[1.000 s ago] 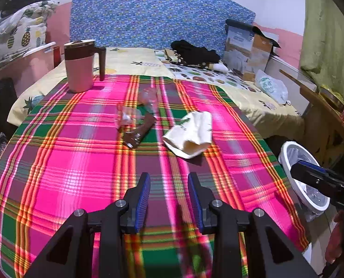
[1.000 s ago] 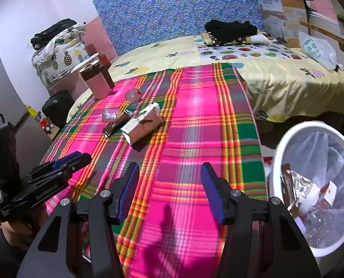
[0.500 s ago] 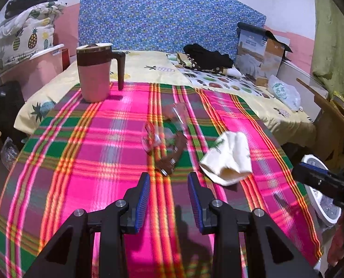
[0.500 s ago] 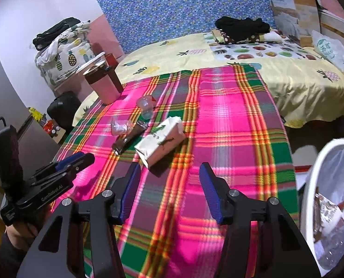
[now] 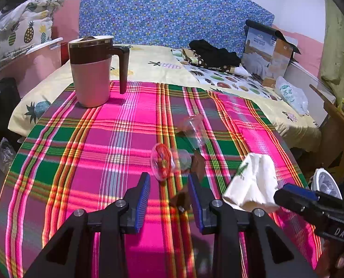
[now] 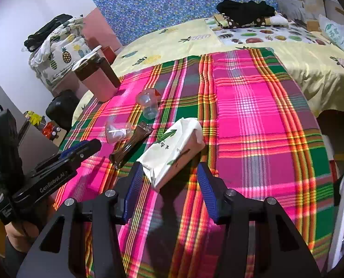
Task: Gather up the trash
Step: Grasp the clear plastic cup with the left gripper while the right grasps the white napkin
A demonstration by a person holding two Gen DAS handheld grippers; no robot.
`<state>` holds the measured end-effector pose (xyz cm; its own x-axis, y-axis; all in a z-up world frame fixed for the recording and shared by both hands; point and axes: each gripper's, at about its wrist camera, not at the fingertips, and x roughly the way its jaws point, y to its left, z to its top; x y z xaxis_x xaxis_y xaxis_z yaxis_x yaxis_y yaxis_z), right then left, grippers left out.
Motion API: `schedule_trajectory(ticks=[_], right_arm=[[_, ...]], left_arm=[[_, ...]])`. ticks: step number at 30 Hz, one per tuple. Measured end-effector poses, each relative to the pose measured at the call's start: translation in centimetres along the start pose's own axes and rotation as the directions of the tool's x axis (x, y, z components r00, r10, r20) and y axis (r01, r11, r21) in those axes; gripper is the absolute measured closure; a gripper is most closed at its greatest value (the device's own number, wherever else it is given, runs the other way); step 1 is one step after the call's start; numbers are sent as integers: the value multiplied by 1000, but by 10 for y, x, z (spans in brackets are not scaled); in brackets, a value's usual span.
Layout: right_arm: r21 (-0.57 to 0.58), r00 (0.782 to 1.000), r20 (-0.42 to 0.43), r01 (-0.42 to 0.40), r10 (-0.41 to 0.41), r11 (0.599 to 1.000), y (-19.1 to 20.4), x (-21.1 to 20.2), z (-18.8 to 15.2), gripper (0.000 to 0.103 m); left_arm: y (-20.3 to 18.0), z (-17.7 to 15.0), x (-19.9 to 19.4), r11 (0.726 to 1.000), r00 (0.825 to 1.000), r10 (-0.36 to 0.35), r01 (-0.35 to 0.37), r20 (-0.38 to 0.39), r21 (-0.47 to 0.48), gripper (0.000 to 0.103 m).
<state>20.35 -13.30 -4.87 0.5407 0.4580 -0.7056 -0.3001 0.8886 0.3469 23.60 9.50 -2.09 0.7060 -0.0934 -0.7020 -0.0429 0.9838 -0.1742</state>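
Right wrist: two clear cups (image 6: 148, 105), one brown wrapper (image 6: 131, 147), one white packet (image 6: 172, 153).

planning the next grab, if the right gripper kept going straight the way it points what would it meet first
Most likely the white paper packet: its near end lies just ahead of the open right gripper, between the finger lines. Depth is hard to judge.

Looked like a bedroom in a home: a bed (image 5: 162, 69) under a yellow pineapple-print sheet, a blue floral headboard (image 5: 172, 11) against the wall, folded pineapple bedding (image 5: 21, 34) stacked at the side, dark clothes (image 5: 214, 54) left on the mattress, a plaid cloth (image 5: 102, 150) spread over the near surface.
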Motion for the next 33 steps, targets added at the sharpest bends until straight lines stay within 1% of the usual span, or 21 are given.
schedule_trajectory(ticks=[2, 5, 7, 8, 10, 11, 12, 13, 14, 15, 23, 33], right_arm=[[6, 1000, -10, 2, -2, 1000, 0, 6, 1, 56], [14, 1000, -26, 1, 0, 1000, -4, 11, 1, 65], [17, 1000, -30, 1, -1, 1000, -3, 15, 1, 79], [19, 1000, -30, 2, -1, 1000, -5, 15, 2, 82], [21, 1000, -27, 3, -3, 1000, -7, 14, 2, 91], [19, 1000, -27, 2, -1, 1000, -9, 15, 2, 91], [19, 1000, -26, 0, 0, 1000, -10, 15, 2, 92], [18, 1000, -25, 0, 1, 1000, -11, 15, 2, 93], [17, 1000, -23, -3, 3, 1000, -11, 14, 2, 93], [15, 1000, -24, -6, 6, 1000, -11, 15, 3, 94], [-6, 1000, -1, -13, 13, 1000, -11, 8, 4, 97], [-2, 999, 53, 3, -3, 1000, -18, -15, 2, 97]], left_arm=[[2, 4, 9, 1000, 1000, -2, 2, -12, -10, 70], [5, 7, 20, 1000, 1000, -7, 7, -28, -22, 70], [5, 9, 28, 1000, 999, -10, 9, -37, -28, 70], [6, 9, 31, 999, 999, -11, 10, -40, -32, 70], [6, 11, 35, 999, 999, -9, 8, -38, -35, 70], [5, 11, 37, 999, 999, -7, 6, -36, -33, 70], [5, 12, 39, 1000, 1000, -6, 5, -29, -30, 74], [5, 12, 40, 1000, 1000, -8, 7, -27, -27, 78], [4, 12, 41, 1000, 1000, -8, 7, -27, -23, 88], [4, 13, 42, 1000, 1000, -6, 5, -27, -22, 91], [-1, 11, 31, 1000, 1000, -3, 3, 5, -6, 93], [-21, -1, -5, 999, 999, -34, 33, 37, 16, 93]])
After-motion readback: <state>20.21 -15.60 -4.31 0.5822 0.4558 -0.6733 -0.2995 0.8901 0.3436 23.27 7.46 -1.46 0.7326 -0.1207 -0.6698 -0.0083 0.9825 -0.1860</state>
